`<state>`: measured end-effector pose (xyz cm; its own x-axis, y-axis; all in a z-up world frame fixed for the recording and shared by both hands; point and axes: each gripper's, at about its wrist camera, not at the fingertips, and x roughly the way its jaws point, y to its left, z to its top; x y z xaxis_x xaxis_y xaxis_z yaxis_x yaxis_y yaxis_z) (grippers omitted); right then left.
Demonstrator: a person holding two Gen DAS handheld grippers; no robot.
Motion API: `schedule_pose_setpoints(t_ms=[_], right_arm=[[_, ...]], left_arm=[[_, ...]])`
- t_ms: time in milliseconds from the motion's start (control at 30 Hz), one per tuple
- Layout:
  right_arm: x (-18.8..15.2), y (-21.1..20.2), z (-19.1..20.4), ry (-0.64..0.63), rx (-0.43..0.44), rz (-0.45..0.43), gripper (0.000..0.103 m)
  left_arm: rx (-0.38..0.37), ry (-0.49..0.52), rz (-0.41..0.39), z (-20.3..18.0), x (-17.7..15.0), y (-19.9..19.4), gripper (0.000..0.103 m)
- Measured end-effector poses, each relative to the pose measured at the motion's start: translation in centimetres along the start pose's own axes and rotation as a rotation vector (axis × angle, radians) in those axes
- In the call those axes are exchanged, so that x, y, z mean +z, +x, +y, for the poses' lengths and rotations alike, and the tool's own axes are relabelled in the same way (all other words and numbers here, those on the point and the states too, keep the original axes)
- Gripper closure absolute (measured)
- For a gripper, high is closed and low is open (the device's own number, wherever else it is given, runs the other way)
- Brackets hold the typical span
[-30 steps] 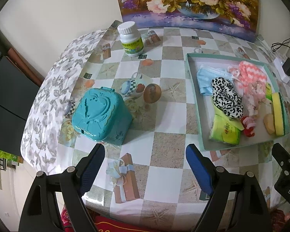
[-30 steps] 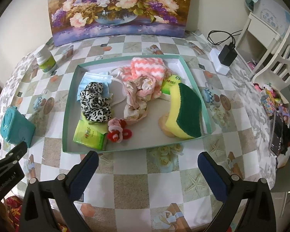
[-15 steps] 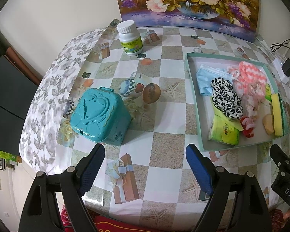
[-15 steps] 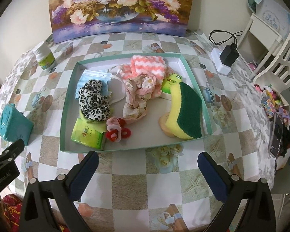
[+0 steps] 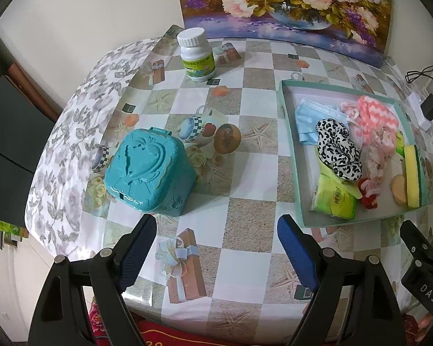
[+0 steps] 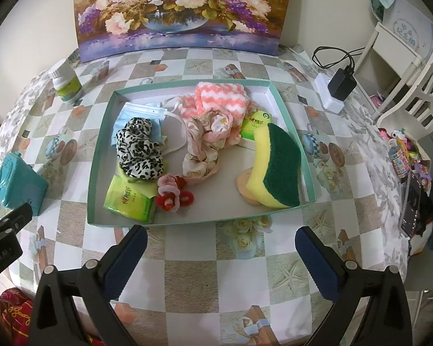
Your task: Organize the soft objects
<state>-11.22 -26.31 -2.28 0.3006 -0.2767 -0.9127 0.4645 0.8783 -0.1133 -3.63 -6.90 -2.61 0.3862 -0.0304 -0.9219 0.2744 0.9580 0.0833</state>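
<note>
A glossy checkered oilcloth covers the table [image 6: 245,282], where a shallow teal cardboard tray [image 6: 96,170] holds the soft goods: a yellow sponge [image 6: 274,170] with a coarse green scouring face, a fuzzy pink-and-white chevron cloth [image 6: 220,98], a leopard-print scrunchie [image 6: 137,150], a pleated blue face mask [image 6: 135,115], a green tissue pack [image 6: 128,199]. Left of the tray sits an embossed teal plastic box [image 5: 148,170]. My left claw [image 5: 216,230] and right claw [image 6: 220,239] hover near the table's front edge, both spread wide, gripping nothing.
</note>
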Motion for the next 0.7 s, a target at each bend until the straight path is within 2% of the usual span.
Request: schedule_pose_setpoints(t_ms=[700], right_arm=[[0.00,0.29,-0.67,0.008,-0.012,0.007,0.000]], left_arm=[[-0.008,-0.021,0.016,0.32,0.05,0.26,0.017]])
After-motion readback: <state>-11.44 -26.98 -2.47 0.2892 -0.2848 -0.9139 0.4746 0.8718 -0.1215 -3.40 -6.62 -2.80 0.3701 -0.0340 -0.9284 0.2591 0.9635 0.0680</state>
